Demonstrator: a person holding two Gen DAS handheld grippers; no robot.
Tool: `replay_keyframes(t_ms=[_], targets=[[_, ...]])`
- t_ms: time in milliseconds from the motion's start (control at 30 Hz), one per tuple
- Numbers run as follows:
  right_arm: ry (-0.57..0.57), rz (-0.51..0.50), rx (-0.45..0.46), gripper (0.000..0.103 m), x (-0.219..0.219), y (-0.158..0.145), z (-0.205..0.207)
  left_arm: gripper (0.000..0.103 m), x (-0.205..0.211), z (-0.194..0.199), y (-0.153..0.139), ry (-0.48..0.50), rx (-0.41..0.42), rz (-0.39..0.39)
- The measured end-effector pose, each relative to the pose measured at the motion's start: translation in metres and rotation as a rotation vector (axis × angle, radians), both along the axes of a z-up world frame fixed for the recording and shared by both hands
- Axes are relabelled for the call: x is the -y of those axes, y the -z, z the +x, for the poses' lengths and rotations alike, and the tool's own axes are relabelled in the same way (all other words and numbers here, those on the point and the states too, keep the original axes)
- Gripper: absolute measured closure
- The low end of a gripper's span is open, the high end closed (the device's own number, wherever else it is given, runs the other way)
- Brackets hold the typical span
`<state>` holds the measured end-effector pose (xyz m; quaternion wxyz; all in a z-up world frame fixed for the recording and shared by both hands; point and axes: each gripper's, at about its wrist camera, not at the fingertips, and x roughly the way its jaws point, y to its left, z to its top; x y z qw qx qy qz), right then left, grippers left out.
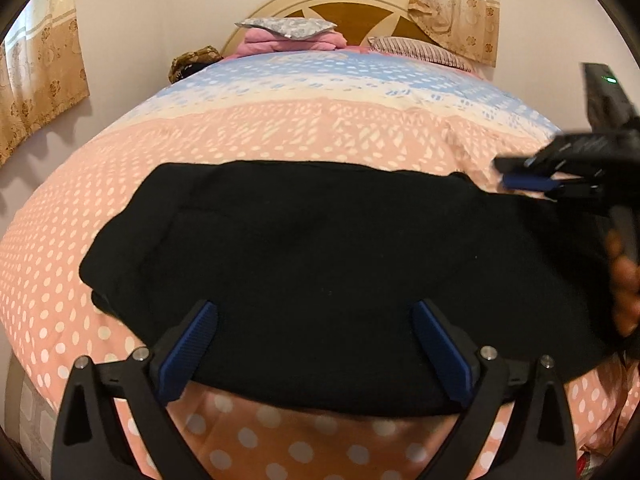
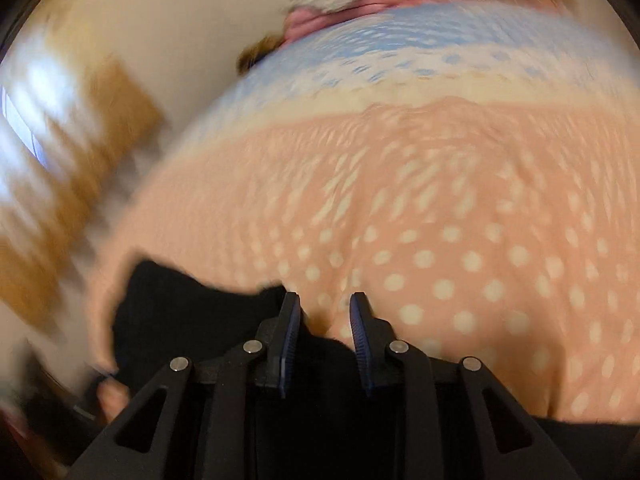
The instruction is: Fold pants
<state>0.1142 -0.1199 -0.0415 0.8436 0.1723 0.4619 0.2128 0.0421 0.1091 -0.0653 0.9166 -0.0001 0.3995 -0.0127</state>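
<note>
Left gripper [image 1: 314, 320]: jaws spread wide, nothing between the pads, tips poised over the near edge of the pants [image 1: 320, 264]. Blue ribbed pads [image 1: 188, 352], black plastic arms, steel rivets

Right gripper [image 2: 325, 312]: jaws a narrow gap apart, no cloth between the tips that I can see; bedspread shows through the gap. Its own view is smeared with blur. From the left wrist view it sits at the pants' far right corner [image 1: 532, 178], fingers side-on, a hand [image 1: 624, 288] behind it

Pants: black, soft, matte, fleece-like; lie flat across the bed as a broad, rounded-edged slab, apparently already doubled, a seam or layer edge faint at the left end. In the right view the black cloth [image 2: 192, 312] lies just left of and under the fingers

Step, as I read it: between folds, both grippers free, lining up fresh grips. Next move wants each jaw to bite through all layers at an edge, then lift evenly so the thick cloth doesn't slip or bunch

Bedspread [image 1: 280, 128]: peach with white dots, blue and cream bands farther off, puffy. Headboard [image 1: 340, 4] arched, cream and brown
</note>
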Motion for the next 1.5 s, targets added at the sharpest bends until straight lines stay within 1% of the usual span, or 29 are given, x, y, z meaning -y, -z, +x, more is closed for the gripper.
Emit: replay_keyframes(t_ms=[33, 67, 100, 167, 233, 267, 333, 400, 467, 500, 533, 633, 667, 733, 767, 833, 867, 933, 967, 1067, 1167, 1200, 1233, 1300, 1333, 1367, 1400, 1433, 1500], targets=[[0.003, 0.079, 0.001, 0.075, 0.012, -0.005, -0.004, 0.0, -0.002, -0.001, 0.0, 0.0, 0.003, 0.0], [0.007, 0.098, 0.013, 0.075, 0.018, -0.009, -0.007, 0.0, -0.003, -0.001, 0.001, -0.005, 0.005, 0.002], [0.017, 0.068, 0.032, 0.075, 0.022, -0.015, -0.011, 0.0, -0.002, 0.0, 0.002, -0.014, 0.006, 0.007], [0.015, -0.069, 0.081, 0.076, 0.023, -0.024, -0.016, 0.0, -0.002, -0.003, 0.002, -0.022, 0.01, 0.013], [-0.029, -0.198, 0.107, 0.076, 0.015, -0.03, -0.02, 0.0, -0.002, -0.003, 0.002, -0.021, 0.012, 0.013], [-0.045, -0.237, 0.111, 0.076, 0.016, -0.028, -0.013, 0.0, -0.003, -0.003, 0.002, -0.02, 0.011, 0.011], [-0.108, -0.35, 0.116, 0.076, 0.01, -0.023, -0.018, 0.0, -0.004, -0.002, 0.002, -0.021, 0.009, 0.011], [-0.166, -0.405, 0.11, 0.076, 0.007, -0.013, -0.025, 0.0, -0.003, -0.003, 0.003, -0.022, 0.013, 0.013], [-0.178, -0.472, 0.163, 0.076, 0.008, -0.009, -0.037, 0.0, -0.002, -0.003, 0.003, -0.022, 0.017, 0.016], [-0.166, -0.516, 0.175, 0.075, 0.007, -0.007, -0.04, 0.0, -0.002, -0.003, 0.004, -0.023, 0.017, 0.017], [-0.126, -0.528, 0.175, 0.075, 0.011, -0.007, -0.04, 0.0, -0.002, -0.003, 0.004, -0.023, 0.018, 0.017], [0.013, -0.462, 0.157, 0.075, 0.034, -0.003, -0.033, 0.0, -0.003, -0.004, 0.004, -0.023, 0.027, 0.017], [0.035, -0.428, 0.158, 0.075, 0.039, -0.004, -0.033, 0.0, -0.003, -0.004, 0.005, -0.023, 0.031, 0.017], [0.074, -0.366, 0.197, 0.075, 0.044, -0.02, -0.045, 0.0, -0.003, -0.005, 0.004, -0.027, 0.04, 0.015], [0.1, -0.331, 0.222, 0.073, 0.05, -0.028, -0.053, 0.0, -0.003, -0.005, 0.004, -0.031, 0.044, 0.012], [0.185, -0.261, 0.278, 0.07, 0.075, -0.049, -0.08, 0.0, -0.002, -0.006, 0.004, -0.044, 0.052, 0.01], [0.237, -0.245, 0.296, 0.062, 0.092, -0.058, -0.094, 0.0, -0.002, -0.006, 0.004, -0.049, 0.052, 0.011], [0.384, -0.222, 0.313, 0.045, 0.142, -0.069, -0.128, 0.0, -0.002, -0.005, 0.003, -0.057, 0.043, 0.012], [0.455, -0.21, 0.312, 0.043, 0.167, -0.072, -0.143, 0.0, -0.002, -0.004, 0.002, -0.059, 0.037, 0.012], [0.74, -0.194, 0.275, 0.043, 0.264, -0.076, -0.201, 0.0, -0.002, -0.001, 0.0, -0.065, 0.011, 0.009], [1.031, -0.225, 0.211, 0.043, 0.356, -0.075, -0.262, 0.0, -0.001, 0.001, -0.003, -0.074, -0.008, 0.004], [1.086, -0.243, 0.185, 0.043, 0.376, -0.072, -0.273, 0.0, -0.001, 0.001, -0.003, -0.078, -0.013, 0.002], [1.13, -0.26, 0.14, 0.043, 0.4, -0.067, -0.284, 0.0, 0.0, 0.001, -0.004, -0.082, -0.018, 0.001], [1.165, -0.246, 0.057, 0.043, 0.434, -0.052, -0.293, 0.0, 0.003, 0.0, -0.008, -0.079, -0.023, -0.006], [1.155, -0.207, 0.019, 0.043, 0.447, -0.04, -0.294, 0.0, 0.005, -0.002, -0.01, -0.073, -0.022, -0.01], [1.139, -0.179, 0.015, 0.043, 0.454, -0.034, -0.295, 0.0, 0.007, -0.004, -0.011, -0.067, -0.02, -0.01], [1.125, -0.199, 0.051, 0.043, 0.453, -0.036, -0.295, 0.0, 0.01, -0.005, -0.014, -0.06, -0.015, -0.006], [1.108, -0.218, 0.03, 0.042, 0.453, -0.036, -0.292, 0.0, 0.013, -0.007, -0.017, -0.053, -0.006, 0.003], [1.076, -0.267, 0.017, 0.042, 0.448, -0.036, -0.282, 0.0, 0.018, -0.009, -0.021, -0.04, 0.004, 0.018]])
